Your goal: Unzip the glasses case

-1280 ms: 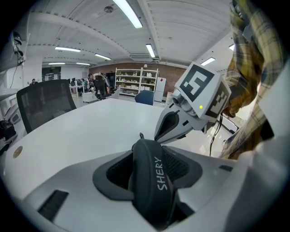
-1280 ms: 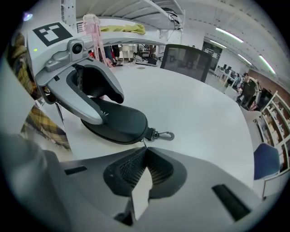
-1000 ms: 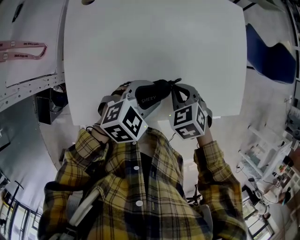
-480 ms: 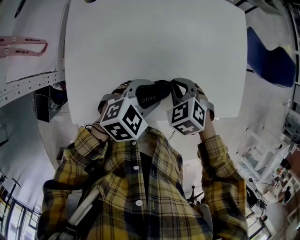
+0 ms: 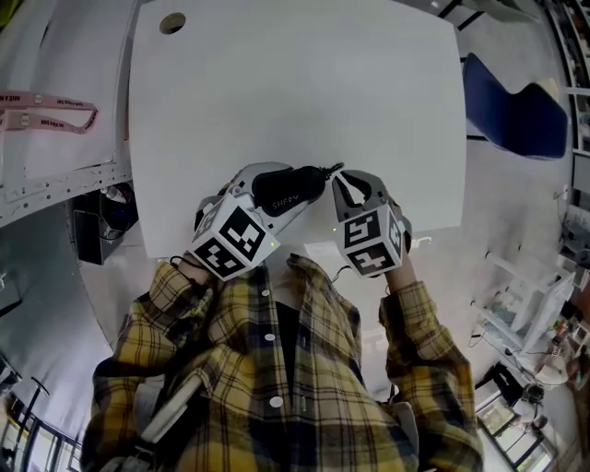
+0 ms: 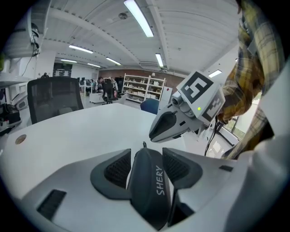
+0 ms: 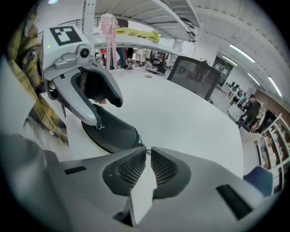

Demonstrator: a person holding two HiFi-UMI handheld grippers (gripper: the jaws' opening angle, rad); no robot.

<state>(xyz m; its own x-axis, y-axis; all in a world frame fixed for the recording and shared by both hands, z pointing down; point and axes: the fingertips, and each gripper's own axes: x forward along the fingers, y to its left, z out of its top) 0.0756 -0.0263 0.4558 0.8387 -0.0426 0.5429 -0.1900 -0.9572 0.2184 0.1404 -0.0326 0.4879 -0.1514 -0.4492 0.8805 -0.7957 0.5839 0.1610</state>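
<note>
A black glasses case [image 5: 293, 187] marked SHERY is held over the near edge of the white table [image 5: 295, 92]. My left gripper [image 5: 277, 192] is shut on it, and in the left gripper view the case [image 6: 147, 181] fills the gap between both pads. My right gripper [image 5: 338, 177] points steeply down at the case's right end. Its tips [image 7: 148, 149] pinch the small zipper pull [image 7: 143, 145] with only a thin slit between the pads, and the jaws are starting to open. The pull [image 6: 144, 145] stands up from the case's end.
The table has a round cable hole [image 5: 172, 23] at its far left corner. A pink lanyard [image 5: 46, 106] lies on the neighbouring desk to the left. A blue chair [image 5: 516, 115] stands to the right, and a black office chair [image 6: 54, 97] sits across the table.
My left gripper has rolled a little with the case in it. The right gripper has stayed at the case's right end.
</note>
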